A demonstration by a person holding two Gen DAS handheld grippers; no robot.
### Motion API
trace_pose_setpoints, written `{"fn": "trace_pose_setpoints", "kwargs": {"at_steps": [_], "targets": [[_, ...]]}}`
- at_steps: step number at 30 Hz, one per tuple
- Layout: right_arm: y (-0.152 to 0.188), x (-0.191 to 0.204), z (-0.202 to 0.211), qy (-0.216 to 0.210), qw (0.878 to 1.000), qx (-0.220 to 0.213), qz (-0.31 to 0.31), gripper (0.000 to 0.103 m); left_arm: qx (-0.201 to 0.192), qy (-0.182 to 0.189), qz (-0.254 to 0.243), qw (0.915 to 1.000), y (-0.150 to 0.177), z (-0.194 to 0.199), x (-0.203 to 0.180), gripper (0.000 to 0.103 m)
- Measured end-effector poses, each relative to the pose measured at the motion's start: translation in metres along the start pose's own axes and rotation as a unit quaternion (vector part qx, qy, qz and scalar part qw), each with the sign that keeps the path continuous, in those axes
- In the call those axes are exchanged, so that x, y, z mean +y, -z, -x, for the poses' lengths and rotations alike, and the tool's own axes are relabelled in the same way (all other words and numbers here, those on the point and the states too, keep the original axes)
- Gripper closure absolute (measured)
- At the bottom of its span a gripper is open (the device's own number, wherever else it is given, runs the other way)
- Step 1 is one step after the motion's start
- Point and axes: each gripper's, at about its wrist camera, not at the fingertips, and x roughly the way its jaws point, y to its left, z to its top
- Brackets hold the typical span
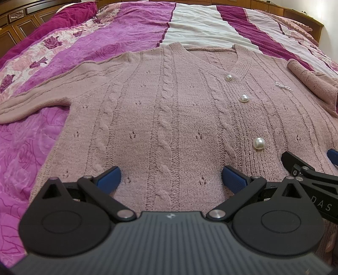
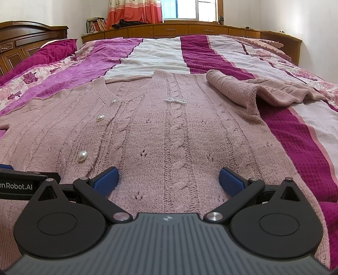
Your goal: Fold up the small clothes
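A dusty-pink cable-knit cardigan (image 1: 169, 110) with pearl buttons (image 1: 259, 143) lies flat, front up, on the bed. Its left sleeve (image 1: 31, 101) stretches out to the left. The other sleeve (image 2: 238, 88) is folded in across the right shoulder. My left gripper (image 1: 170, 176) is open, its blue pads resting low over the hem on the cardigan's left half. My right gripper (image 2: 168, 178) is open too, over the hem on the right half (image 2: 179, 131), nothing between its fingers. The right gripper's fingers (image 1: 300, 167) show at the right edge of the left wrist view.
The bedspread (image 2: 221, 57) has magenta, white and floral stripes. A wooden headboard (image 2: 25, 40) stands at the left, low wooden cabinets (image 2: 190, 29) run along the far side under a window with orange curtains (image 2: 135, 10). A magenta pillow (image 2: 55, 50) lies at the far left.
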Motion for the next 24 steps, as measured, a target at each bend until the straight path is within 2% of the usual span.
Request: {"fn": "trace_pose_setpoints", "kwargs": {"at_steps": [17,24], "targets": [[0.0018,-0.0028,0.0018,0.002,1.0,-0.009,-0.01,0.0,0.006,0.0,0.003,1.0,-0.0045,-0.002,0.0016,0.0],[0.0012,-0.0047,0.0012,0.0,1.0,-0.008,-0.017,0.0,-0.004,-0.004,-0.005,1.0,-0.0006,-0.0009,-0.0019,0.0]]}}
